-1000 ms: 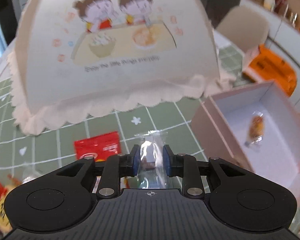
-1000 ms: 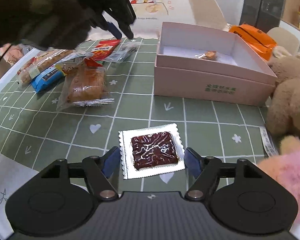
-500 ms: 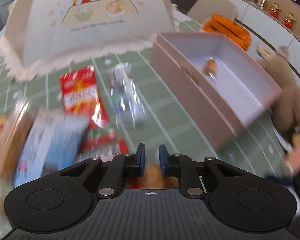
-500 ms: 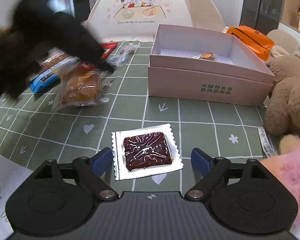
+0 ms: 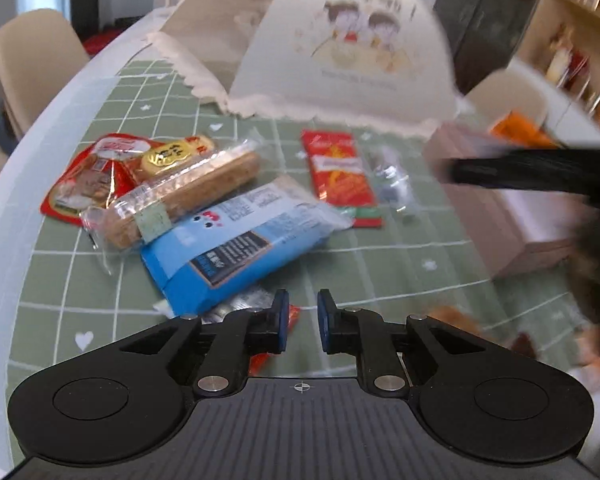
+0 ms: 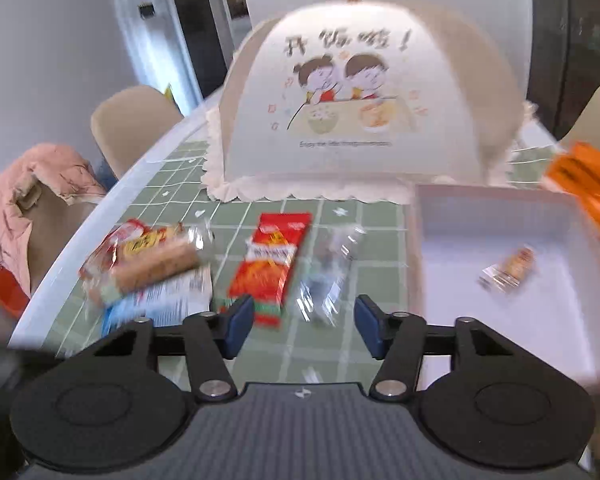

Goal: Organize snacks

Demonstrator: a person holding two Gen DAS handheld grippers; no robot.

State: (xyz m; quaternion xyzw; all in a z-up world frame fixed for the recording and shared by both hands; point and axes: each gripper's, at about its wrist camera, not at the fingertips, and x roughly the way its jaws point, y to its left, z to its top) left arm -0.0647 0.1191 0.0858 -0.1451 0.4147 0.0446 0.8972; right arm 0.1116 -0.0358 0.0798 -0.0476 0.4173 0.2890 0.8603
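My left gripper (image 5: 302,326) is nearly shut and empty, low over the green mat near a blue snack pack (image 5: 236,248), a long biscuit pack (image 5: 180,200) and a red pouch (image 5: 96,176). A red sachet (image 5: 338,176) and a clear wrapped snack (image 5: 392,180) lie further back. My right gripper (image 6: 304,326) is open and empty above the red sachet (image 6: 276,264) and the clear snack (image 6: 332,268). The pink box (image 6: 500,200) at the right holds one small wrapped snack (image 6: 508,268).
A domed food cover (image 6: 360,100) with a cartoon stands at the back of the table. An orange bag (image 6: 588,188) lies behind the box. Chairs (image 6: 132,120) stand beyond the table's left edge. The right arm (image 5: 532,170) crosses the left wrist view, blurred.
My left gripper let go of the clear snack and drew back to the left. My right gripper left the square chocolate pack and swung up toward the red sachet and clear snack.
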